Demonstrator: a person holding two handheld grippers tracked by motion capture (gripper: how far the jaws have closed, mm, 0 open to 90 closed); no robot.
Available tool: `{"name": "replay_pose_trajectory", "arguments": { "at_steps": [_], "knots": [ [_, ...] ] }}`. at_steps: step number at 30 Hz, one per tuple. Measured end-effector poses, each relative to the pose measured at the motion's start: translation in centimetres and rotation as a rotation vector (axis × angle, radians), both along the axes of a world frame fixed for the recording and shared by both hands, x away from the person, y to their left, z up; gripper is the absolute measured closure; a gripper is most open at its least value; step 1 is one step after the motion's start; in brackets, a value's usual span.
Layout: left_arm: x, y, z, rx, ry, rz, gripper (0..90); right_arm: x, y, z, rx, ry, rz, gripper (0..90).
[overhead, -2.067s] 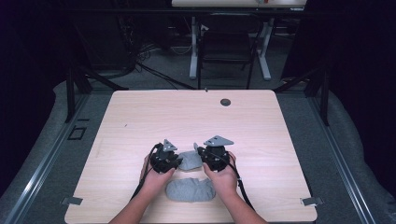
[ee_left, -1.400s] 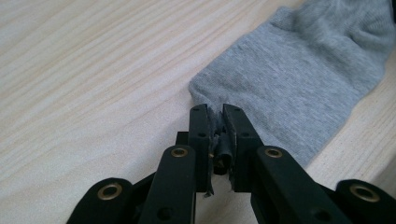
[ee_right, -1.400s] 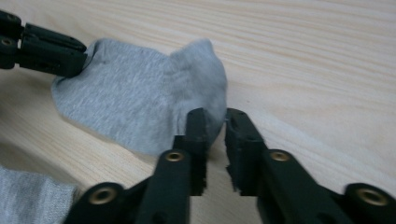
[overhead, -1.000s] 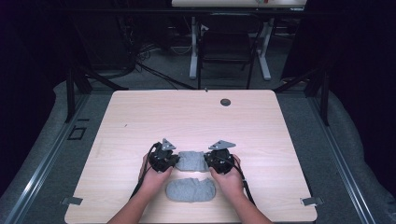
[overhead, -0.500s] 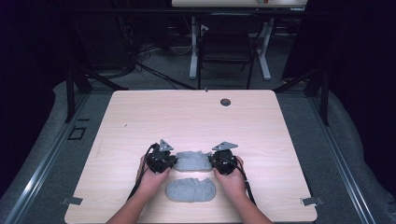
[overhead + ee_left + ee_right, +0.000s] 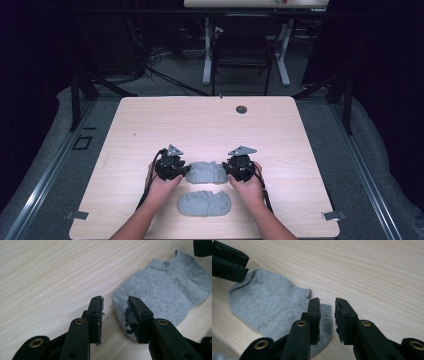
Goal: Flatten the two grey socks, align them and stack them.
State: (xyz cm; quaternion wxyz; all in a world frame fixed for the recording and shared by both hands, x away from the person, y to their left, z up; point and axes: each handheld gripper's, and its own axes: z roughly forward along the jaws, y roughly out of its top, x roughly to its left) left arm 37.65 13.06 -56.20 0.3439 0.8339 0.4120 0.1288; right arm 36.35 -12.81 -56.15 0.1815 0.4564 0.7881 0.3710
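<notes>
Release step: left tongs (image 6: 115, 312) and right tongs (image 6: 327, 315), jaws just opening, hold nothing; the farther grey knitted ankle sock (image 6: 206, 172) lies flat on the pale wooden table (image 6: 200, 125) between them. Next, probably, withdrawing toward the nearer grey sock (image 6: 204, 203).

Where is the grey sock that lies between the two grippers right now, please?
In the high view the far sock lies flat near the table's front edge, between left gripper and right gripper, just beyond the second sock.
</notes>
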Motion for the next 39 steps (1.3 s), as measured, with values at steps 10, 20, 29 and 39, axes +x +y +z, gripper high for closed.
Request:
{"name": "replay_pose_trajectory", "arguments": {
  "at_steps": [10, 20, 29, 39],
  "knots": [
    [0.5, -0.5, -0.7, 0.024, 0.031, -0.009, 66.6, 0.4, -0.5, -1.0, 0.017, 0.042, 0.007, 69.4],
    [0.4, -0.7, -0.8, 0.016, 0.046, -0.028, 81.1, 0.3, -0.1, -1.5, -0.009, 0.072, 0.015, 79.0],
    [0.2, -0.8, -0.8, 0.024, 0.041, -0.030, 85.7, 0.1, 0.2, -1.3, -0.024, 0.058, 0.027, 87.8],
    [0.1, -0.5, -0.2, 0.005, 0.023, -0.021, 86.1, -0.2, 0.2, -0.6, -0.002, 0.039, 0.032, 88.4]
  ]
}}
